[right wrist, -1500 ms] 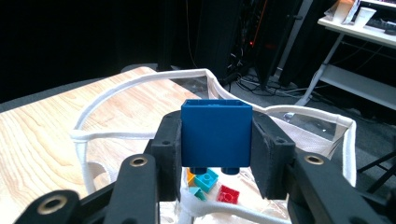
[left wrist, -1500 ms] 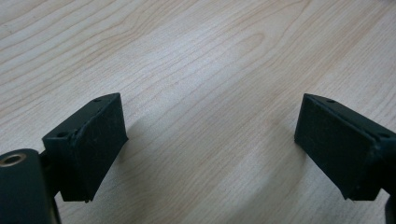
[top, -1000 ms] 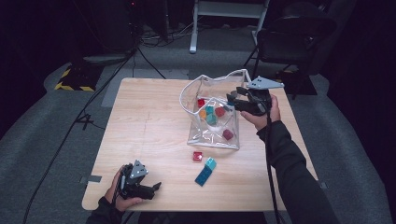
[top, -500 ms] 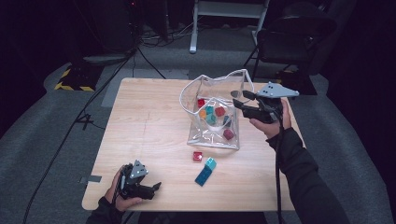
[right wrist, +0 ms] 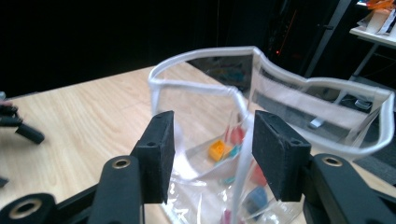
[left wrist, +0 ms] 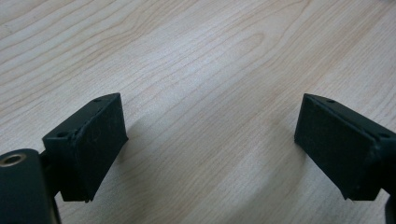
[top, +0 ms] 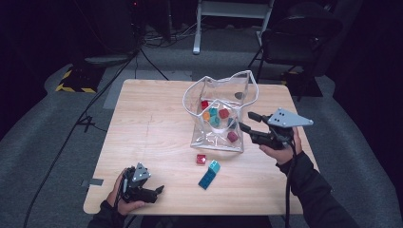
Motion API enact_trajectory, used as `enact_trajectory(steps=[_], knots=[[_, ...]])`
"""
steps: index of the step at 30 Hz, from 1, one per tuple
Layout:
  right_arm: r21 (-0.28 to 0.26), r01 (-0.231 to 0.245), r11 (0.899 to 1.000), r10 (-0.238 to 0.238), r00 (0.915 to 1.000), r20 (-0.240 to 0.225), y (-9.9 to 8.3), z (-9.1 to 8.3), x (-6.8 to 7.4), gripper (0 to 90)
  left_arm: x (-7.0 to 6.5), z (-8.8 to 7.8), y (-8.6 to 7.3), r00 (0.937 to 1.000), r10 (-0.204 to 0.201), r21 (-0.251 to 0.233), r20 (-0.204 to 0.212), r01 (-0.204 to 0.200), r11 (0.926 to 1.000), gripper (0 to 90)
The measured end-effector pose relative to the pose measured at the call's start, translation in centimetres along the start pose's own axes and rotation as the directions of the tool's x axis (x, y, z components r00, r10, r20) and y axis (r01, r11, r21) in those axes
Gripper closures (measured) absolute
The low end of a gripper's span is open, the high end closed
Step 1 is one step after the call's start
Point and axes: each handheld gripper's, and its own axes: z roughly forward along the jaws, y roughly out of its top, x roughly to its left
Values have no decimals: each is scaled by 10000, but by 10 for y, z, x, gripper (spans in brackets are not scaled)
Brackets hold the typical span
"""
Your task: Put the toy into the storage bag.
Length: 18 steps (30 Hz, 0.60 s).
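Clear bag (top: 219, 114) of blocks before spread right claw (top: 245, 121); left claw (top: 159, 191) spread, red block (top: 201, 159) nearby.

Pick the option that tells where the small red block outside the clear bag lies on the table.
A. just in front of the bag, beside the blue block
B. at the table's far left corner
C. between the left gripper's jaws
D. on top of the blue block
A: the high view shows the red block on the table just in front of the clear bag, next to the blue block.
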Motion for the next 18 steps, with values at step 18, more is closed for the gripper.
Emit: enact_trajectory(steps=[18], knots=[[1016,62,9948,47,9942,-1071,-68,16,39,489,0,0,0,10000,3,3,-1,-3,10000,93]])
